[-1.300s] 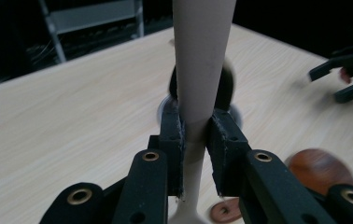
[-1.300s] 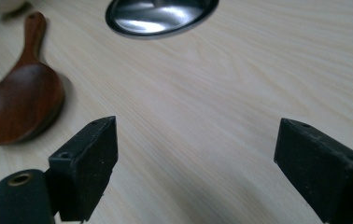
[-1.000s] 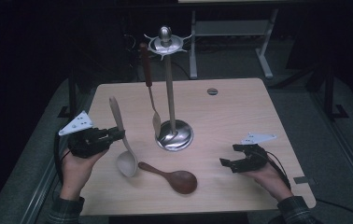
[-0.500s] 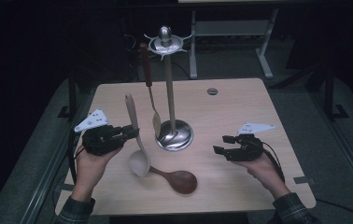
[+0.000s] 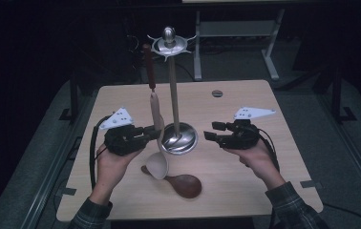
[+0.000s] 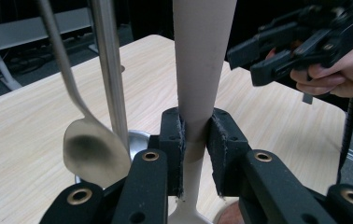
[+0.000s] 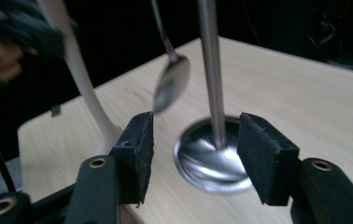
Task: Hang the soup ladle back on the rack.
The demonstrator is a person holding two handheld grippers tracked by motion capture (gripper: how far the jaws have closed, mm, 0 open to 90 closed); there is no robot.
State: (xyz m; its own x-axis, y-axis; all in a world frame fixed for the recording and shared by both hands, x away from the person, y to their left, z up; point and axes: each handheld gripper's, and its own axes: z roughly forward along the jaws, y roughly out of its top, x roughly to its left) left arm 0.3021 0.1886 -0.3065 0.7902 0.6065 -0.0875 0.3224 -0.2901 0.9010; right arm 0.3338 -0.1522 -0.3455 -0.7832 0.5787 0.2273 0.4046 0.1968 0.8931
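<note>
1. We see the left gripper [image 5: 155,134], left of centre in the high view, clamped on the pale beige wooden spoon [image 5: 158,138], held upright beside the chrome utensil stand [image 5: 174,102].
2. The right gripper [image 5: 213,131], right of centre, holds nothing; its jaws have just been closing.
3. A dark brown wooden spoon [image 5: 181,182] lies on the light wood table [image 5: 245,176], lower centre.

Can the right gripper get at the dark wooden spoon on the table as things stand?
Probably yes. The right gripper is empty, its jaws just closing partway, and the dark wooden spoon lies flat on bare table below and left of it. Only the beige spoon in the left gripper crowds its handle end.
</note>
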